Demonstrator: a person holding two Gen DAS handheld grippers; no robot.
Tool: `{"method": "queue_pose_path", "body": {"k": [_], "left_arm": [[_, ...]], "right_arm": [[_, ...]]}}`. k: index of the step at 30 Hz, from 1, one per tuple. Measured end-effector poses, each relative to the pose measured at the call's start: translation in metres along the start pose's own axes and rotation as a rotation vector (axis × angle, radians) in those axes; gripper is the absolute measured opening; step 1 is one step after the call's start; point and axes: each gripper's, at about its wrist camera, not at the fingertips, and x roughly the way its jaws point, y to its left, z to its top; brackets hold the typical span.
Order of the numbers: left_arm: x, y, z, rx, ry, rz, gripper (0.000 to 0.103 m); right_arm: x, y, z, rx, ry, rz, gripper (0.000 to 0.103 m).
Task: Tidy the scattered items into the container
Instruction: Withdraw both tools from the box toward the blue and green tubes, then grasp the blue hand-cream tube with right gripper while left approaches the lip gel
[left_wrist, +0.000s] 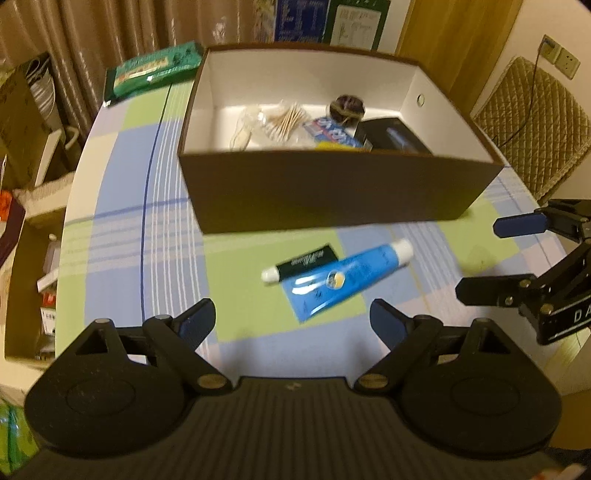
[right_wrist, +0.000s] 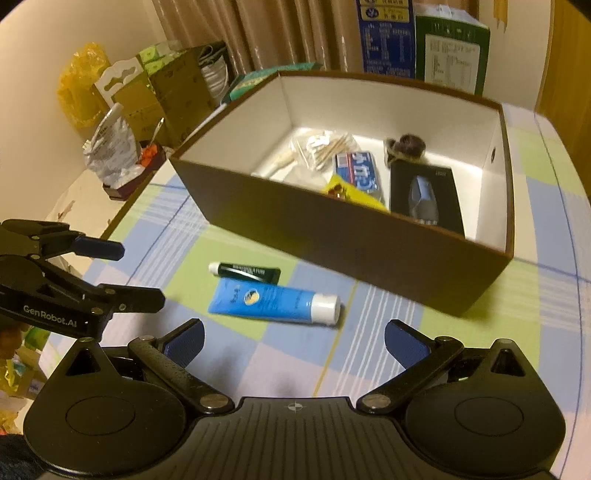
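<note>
**Two tubes left on the tabletop in front of the box**

A checked cloth in blue, green and lilac covers the tabletop (left_wrist: 122, 206). A brown cardboard box (left_wrist: 332, 192) with a white inside stands on it, open at the top. It already holds cotton swabs, a blue packet, a dark hair tie and a black carton.

Two items lie on the cloth just in front of the box: a blue tube (right_wrist: 271, 300) with a white cap, and a smaller dark green tube (right_wrist: 245, 272) touching its side, its own white cap pointing the opposite way.

The left gripper (left_wrist: 293, 319) and the right gripper (right_wrist: 293, 341) both hover above the tubes, angled downward. The jaws of each stand wide open with nothing between them.

The blue tube is probably light and soft, likely to dent if squeezed hard, with a smooth plastic skin that could slip. The firmest hold is likely across its middle or near the stiff capped end. The green tube is slimmer and lies flat, so pinching it across its width looks best.
</note>
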Motion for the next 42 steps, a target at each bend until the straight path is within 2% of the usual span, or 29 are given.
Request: {"method": "queue_pose_path", "body": {"k": [10, 17, 29, 30, 32, 37, 41, 42], "left_arm": [[0.015, 0.016, -0.017, -0.051, 0.046, 0.046, 0.088], [0.028, 0.035, -0.021, -0.100, 0.076, 0.090, 0.088], [0.043, 0.070, -0.019, -0.169, 0.087, 0.138, 0.088], [0.044, 0.072, -0.020, -0.173, 0.090, 0.140, 0.088], [0.046, 0.075, -0.021, -0.181, 0.097, 0.146, 0.088], [0.049, 0.081, -0.023, -0.193, 0.107, 0.155, 0.088], [0.048, 0.082, -0.024, -0.193, 0.110, 0.158, 0.088], [0.048, 0.082, -0.025, -0.194, 0.110, 0.158, 0.088]], "right_arm": [[0.027, -0.004, -0.025, -0.024, 0.061, 0.014, 0.101], [0.042, -0.008, -0.027, -0.043, 0.060, 0.035, 0.101], [0.067, 0.001, -0.003, -0.288, 0.021, 0.068, 0.100], [0.070, 0.004, -0.002, -0.321, 0.017, 0.074, 0.099], [0.076, 0.008, -0.002, -0.390, 0.014, 0.085, 0.089], [0.091, 0.015, -0.003, -0.520, 0.021, 0.078, 0.081], [0.095, 0.020, -0.006, -0.632, 0.064, 0.085, 0.058], [0.095, 0.021, -0.006, -0.650, 0.080, 0.096, 0.056]]}}
